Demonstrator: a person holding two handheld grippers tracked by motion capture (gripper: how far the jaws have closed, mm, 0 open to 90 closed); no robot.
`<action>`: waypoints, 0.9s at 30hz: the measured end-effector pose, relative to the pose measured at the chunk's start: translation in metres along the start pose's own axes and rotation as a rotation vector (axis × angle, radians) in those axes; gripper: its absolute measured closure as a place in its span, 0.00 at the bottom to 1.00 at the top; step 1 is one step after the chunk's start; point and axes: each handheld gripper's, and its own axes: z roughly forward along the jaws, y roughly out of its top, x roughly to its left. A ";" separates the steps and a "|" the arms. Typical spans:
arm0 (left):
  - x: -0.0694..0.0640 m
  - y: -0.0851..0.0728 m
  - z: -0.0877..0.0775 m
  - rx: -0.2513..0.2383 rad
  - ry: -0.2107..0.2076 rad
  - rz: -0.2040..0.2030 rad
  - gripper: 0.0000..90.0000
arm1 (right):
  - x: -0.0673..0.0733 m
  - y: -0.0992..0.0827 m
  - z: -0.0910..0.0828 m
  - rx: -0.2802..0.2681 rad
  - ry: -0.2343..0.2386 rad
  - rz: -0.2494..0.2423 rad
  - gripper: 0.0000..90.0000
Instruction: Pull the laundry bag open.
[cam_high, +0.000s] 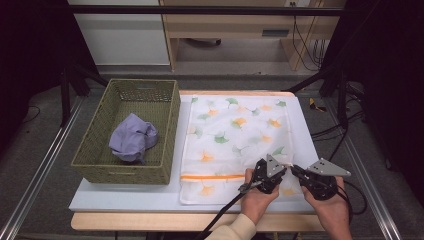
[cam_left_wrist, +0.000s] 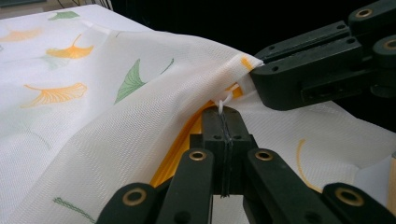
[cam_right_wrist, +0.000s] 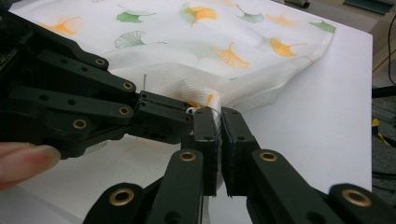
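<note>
White tabletop (cam_high: 125, 197) carries a green basket (cam_high: 165, 125) and a leaf-print mesh bag (cam_high: 235, 135). Left gripper (cam_left_wrist: 224, 116) is clamped on the bag's zipper pull (cam_left_wrist: 223, 100); right gripper (cam_right_wrist: 218, 116) pinches the bag's corner.

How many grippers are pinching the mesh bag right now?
2. The left gripper is shut on the zipper pull at the mesh bag's near right corner; the right gripper is shut on the fabric right beside it.

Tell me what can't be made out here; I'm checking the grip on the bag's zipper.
- Zipper pull: left gripper view, mostly hidden inside the shut left gripper.
- Zipper's end: right gripper view, covered by the right gripper and bunched mesh bag.
- Lilac cloth in the basket: high view, too small to identify.
</note>
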 end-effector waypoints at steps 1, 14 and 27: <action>0.000 0.000 0.000 0.007 0.005 0.002 1.00 | 0.000 0.000 0.000 0.000 -0.003 -0.001 0.96; -0.006 0.002 -0.004 0.065 0.054 0.032 1.00 | -0.003 -0.003 0.000 0.006 -0.013 0.004 0.96; -0.003 0.002 -0.005 0.098 0.080 -0.042 1.00 | -0.002 -0.004 -0.001 0.011 -0.031 0.022 0.96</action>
